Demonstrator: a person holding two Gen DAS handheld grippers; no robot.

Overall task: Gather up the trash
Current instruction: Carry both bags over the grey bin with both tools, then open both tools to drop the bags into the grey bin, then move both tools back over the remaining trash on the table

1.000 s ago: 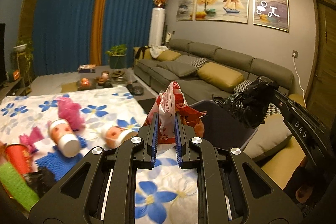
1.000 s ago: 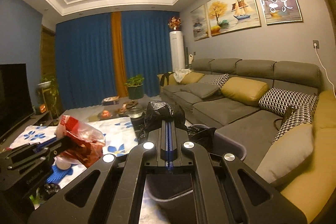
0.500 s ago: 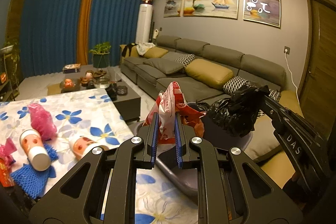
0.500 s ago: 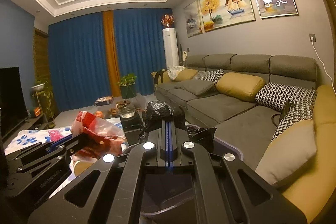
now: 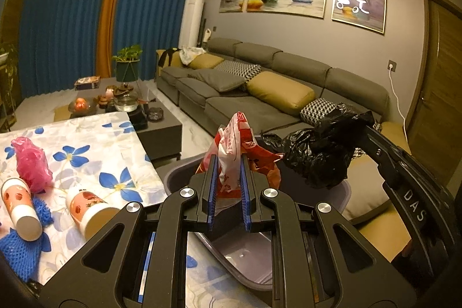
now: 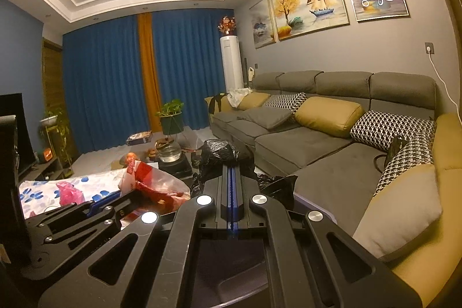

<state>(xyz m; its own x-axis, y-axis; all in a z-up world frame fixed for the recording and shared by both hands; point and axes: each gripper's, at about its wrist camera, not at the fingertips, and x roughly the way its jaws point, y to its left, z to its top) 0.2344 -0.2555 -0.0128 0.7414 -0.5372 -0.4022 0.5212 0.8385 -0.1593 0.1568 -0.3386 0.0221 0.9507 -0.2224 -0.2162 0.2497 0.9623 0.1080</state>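
The left gripper (image 5: pixel 228 163) has its blue-padded fingers (image 5: pixel 212 192) drawn narrow on a crumpled red-and-white plastic bag (image 5: pixel 234 146), which stands up between the pads and spills out past their tips. Directly beneath it lies a grey bin (image 5: pixel 345 189) with a purple-tinted inside, set off the right edge of the tabletop (image 5: pixel 95 140). From the right, the right gripper (image 5: pixel 361 123) reaches in over the same bin; its fingers are pressed fully together, pinching a bunched black plastic bag (image 5: pixel 317 155) that hangs above the bin's far rim, just beside the red-and-white bag. In the right wrist view the black bag (image 6: pixel 222 152) bulges over the closed tips (image 6: pixel 232 172), with the left gripper (image 6: pixel 98 201) and its red bag (image 6: pixel 153 184) to the left.

On the floral tabletop, near its front left corner, lies a blue mesh sleeve (image 5: pixel 17 250) with a paper cup (image 5: pixel 20 207) on its side touching it. A second tipped cup (image 5: pixel 89 210) lies nearer the right edge. Further back on the left sits a crumpled pink bag (image 5: pixel 31 163).

Beyond the tabletop's far edge stands a dark coffee table (image 5: pixel 156 129) with a glass teapot (image 5: pixel 125 103), and behind the bin runs a grey sofa (image 5: pixel 260 94) with yellow and patterned cushions.
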